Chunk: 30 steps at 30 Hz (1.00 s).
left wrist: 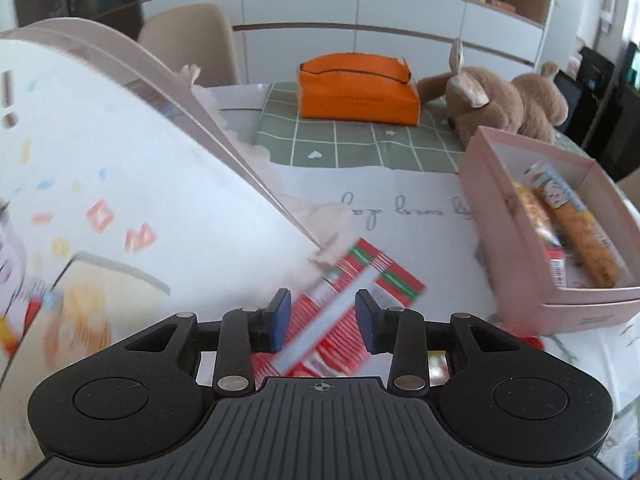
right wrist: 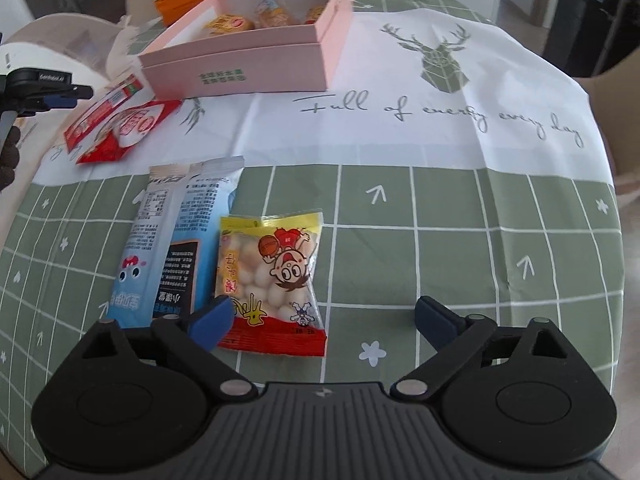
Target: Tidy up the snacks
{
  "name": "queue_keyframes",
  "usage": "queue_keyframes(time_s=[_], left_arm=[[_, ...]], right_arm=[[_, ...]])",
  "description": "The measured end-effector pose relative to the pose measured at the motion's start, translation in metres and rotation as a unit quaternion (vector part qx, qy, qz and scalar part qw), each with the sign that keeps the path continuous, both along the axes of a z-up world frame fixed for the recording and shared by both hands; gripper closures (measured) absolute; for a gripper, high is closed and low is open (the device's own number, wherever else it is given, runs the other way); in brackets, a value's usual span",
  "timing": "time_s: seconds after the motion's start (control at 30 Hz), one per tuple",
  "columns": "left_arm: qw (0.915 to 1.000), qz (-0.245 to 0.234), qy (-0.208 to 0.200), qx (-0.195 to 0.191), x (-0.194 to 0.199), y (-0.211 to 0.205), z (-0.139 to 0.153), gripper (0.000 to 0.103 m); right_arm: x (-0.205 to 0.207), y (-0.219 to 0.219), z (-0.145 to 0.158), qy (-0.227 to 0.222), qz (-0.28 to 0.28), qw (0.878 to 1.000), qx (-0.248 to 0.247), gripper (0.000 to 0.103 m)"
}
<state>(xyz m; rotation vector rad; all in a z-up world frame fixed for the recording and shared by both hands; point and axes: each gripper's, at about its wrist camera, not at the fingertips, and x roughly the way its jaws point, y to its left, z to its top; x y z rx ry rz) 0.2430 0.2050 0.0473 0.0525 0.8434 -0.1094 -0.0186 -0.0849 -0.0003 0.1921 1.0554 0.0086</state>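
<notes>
Green checked tablecloth [right wrist: 440, 240], white cabinets [left wrist: 360, 12]

Black ribbed gripper [right wrist: 324, 320] with blue pads [right wrist: 212, 322] and silver rivets.

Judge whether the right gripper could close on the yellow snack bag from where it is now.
Probably yes: the right gripper is open, and the yellow snack bag lies flat just ahead between its fingers with nothing on top.

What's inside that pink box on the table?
The pink box holds several wrapped snacks in yellow and orange packets. Its near wall hides the lower part of the inside, so anything lying there cannot be seen.
</notes>
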Motion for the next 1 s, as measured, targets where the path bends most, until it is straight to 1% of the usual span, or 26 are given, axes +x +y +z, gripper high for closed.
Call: queue_keyframes(time_s=[0.07,0.13,0.17,0.3,0.4,0.43,0.53,0.63,0.7,0.77,0.83,0.9,1.0], left_arm=[[0.9998,-0.009,0.015,-0.001,0.012,0.001,-0.008,0.063],[0.9989,-0.021,0.040,-0.009,0.018,0.001,-0.020,0.061],[0.9988,-0.027,0.035,-0.018,0.017,0.002,-0.021,0.060],[0.9959,-0.049,0.051,-0.057,0.001,0.003,-0.024,0.060],[0.9929,-0.066,0.059,-0.079,-0.022,0.000,-0.025,0.060],[0.9914,-0.066,0.063,-0.094,-0.033,-0.001,-0.025,0.060],[0.9839,-0.068,0.081,-0.144,-0.062,-0.003,-0.029,0.060],[0.9777,-0.084,0.100,-0.165,-0.087,-0.012,-0.031,0.059],[0.9766,-0.095,0.109,-0.159,-0.099,-0.020,-0.031,0.059],[0.9809,-0.095,0.102,-0.136,-0.109,-0.028,-0.028,0.058],[0.9843,-0.086,0.096,-0.120,-0.113,-0.035,-0.028,0.058],[0.9871,-0.074,0.093,-0.107,-0.113,-0.044,-0.027,0.055],[0.9901,-0.070,0.087,-0.085,-0.112,-0.057,-0.027,0.054]], right_arm=[[-0.002,0.005,-0.002,0.000,-0.008,1.000,-0.013,0.003],[-0.002,0.015,-0.004,0.004,-0.006,0.999,-0.044,0.002],[-0.002,0.021,-0.006,0.005,-0.006,0.998,-0.059,0.000],[0.000,0.027,-0.005,0.011,-0.027,0.998,-0.054,0.000],[0.002,0.030,-0.004,0.012,-0.034,0.998,-0.054,0.000],[0.004,0.030,-0.004,0.012,-0.035,0.998,-0.053,0.000],[0.011,0.032,-0.003,0.011,-0.028,0.998,-0.053,0.000],[0.022,0.034,-0.003,0.006,-0.015,0.999,-0.052,0.000],[0.030,0.036,-0.003,0.001,-0.008,0.999,-0.052,0.000],[0.038,0.038,-0.003,-0.002,-0.003,0.999,-0.054,0.000],[0.045,0.041,-0.004,-0.008,0.006,0.998,-0.058,0.000],[0.048,0.044,-0.004,-0.014,0.009,0.998,-0.060,0.000],[0.048,0.047,-0.004,-0.021,0.010,0.998,-0.061,0.000]])
